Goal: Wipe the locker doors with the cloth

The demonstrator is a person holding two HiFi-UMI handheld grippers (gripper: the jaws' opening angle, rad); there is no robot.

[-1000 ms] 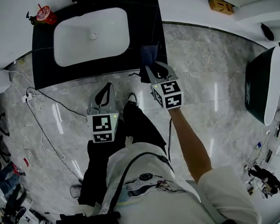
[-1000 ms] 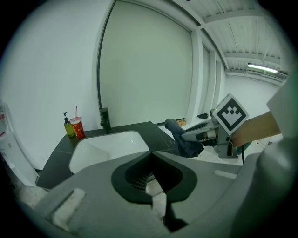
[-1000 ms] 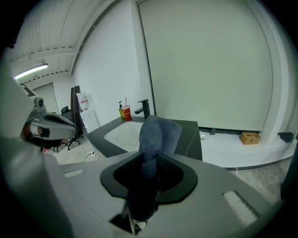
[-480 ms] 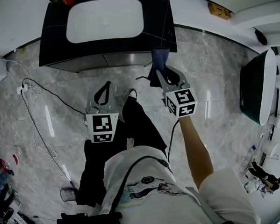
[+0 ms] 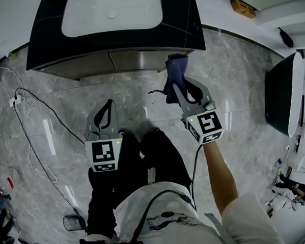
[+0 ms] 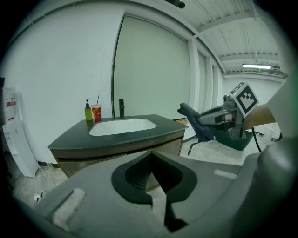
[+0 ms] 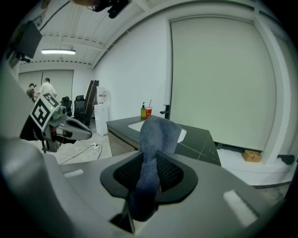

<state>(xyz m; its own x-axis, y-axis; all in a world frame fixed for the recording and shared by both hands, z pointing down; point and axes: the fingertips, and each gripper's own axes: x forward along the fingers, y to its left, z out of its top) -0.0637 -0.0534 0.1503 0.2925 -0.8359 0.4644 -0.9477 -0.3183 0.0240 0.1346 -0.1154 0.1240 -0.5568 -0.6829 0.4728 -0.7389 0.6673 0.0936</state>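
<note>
A dark vanity with a white sink point(image 5: 111, 14) stands ahead, its brown cabinet doors point(image 5: 113, 62) facing me. My right gripper point(image 5: 178, 87) is shut on a dark blue cloth point(image 5: 175, 72); the cloth sticks up out of the jaws and hangs a little short of the doors' right end, apart from them. In the right gripper view the cloth point(image 7: 156, 135) fills the gap between the jaws. My left gripper point(image 5: 108, 103) is shut and empty, held lower over the floor, left of the right one. The left gripper view shows the doors point(image 6: 116, 155) beyond its closed tips.
A green bottle point(image 6: 88, 113), a red cup point(image 6: 96, 112) and a black faucet point(image 6: 121, 108) stand on the countertop. Cables point(image 5: 35, 115) lie on the marble floor at left. A dark green tub point(image 5: 286, 94) is at right, a cardboard box point(image 5: 241, 8) beyond it.
The vanity has slid up in the head view and its front doors have come into sight. The right gripper with the cloth has shifted right and rolled. The left gripper has dropped lower.
</note>
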